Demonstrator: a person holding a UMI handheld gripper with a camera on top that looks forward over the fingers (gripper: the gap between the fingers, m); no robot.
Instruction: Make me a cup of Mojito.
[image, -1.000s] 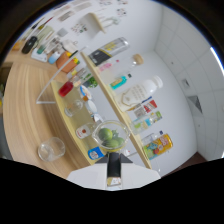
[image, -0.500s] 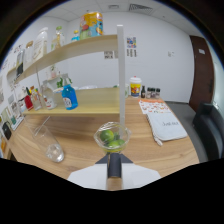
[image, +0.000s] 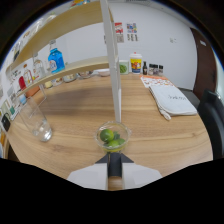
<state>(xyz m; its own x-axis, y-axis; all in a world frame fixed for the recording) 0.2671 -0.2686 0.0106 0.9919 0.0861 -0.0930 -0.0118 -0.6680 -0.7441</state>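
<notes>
The claw (image: 114, 161) sits low over the wooden table (image: 150, 135), though I cannot tell how its fingers stand. Just ahead of it rests a small clear cup (image: 113, 137) holding green limes (image: 107, 135). An empty glass (image: 36, 120) stands well apart, beside the shelf (image: 75, 67) of bottles.

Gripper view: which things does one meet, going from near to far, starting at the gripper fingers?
Small clear bowl of limes just ahead of the gripper, then the white upright post, then the yellow-labelled jar by the far wall.
</notes>
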